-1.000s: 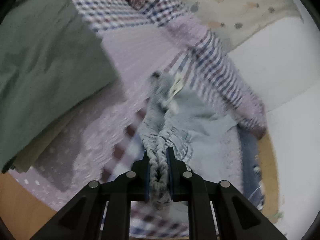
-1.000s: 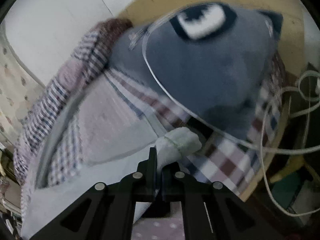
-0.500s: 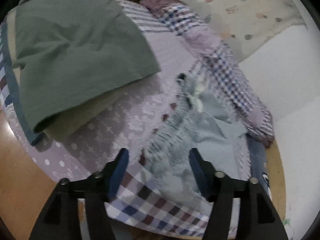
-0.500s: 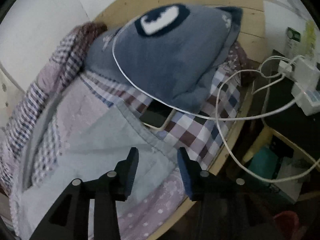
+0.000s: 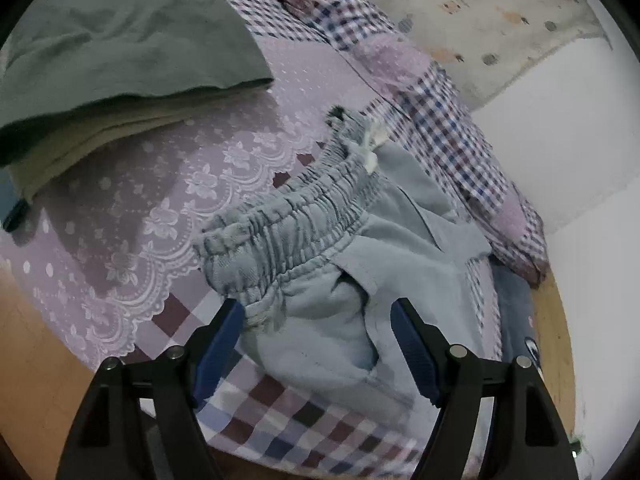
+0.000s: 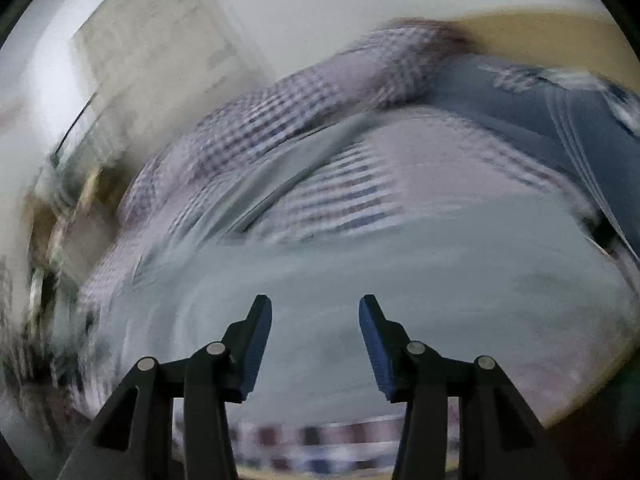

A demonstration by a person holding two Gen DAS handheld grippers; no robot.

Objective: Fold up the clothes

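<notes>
Pale blue shorts (image 5: 360, 264) with a gathered elastic waistband (image 5: 288, 220) and a white drawstring lie on a checked and lilac lace bedspread (image 5: 168, 208). My left gripper (image 5: 316, 308) is open, its blue-padded fingers apart just above the near end of the waistband, holding nothing. The right wrist view is heavily motion-blurred. My right gripper (image 6: 316, 304) is open over a pale blue-grey stretch of the shorts (image 6: 380, 264), nothing between its fingers.
A folded dark green garment (image 5: 112, 36) tops a beige one at the upper left. A checked quilt (image 5: 432, 92) runs along the white wall. A blue-grey pillow (image 6: 528, 120) lies at the right. The bed's wooden edge (image 5: 556, 344) shows beyond it.
Both grippers let go of the shorts and opened. The left pulled back, leaving the waistband lying on the bed. The right swung left, away from the pillow and cables.
</notes>
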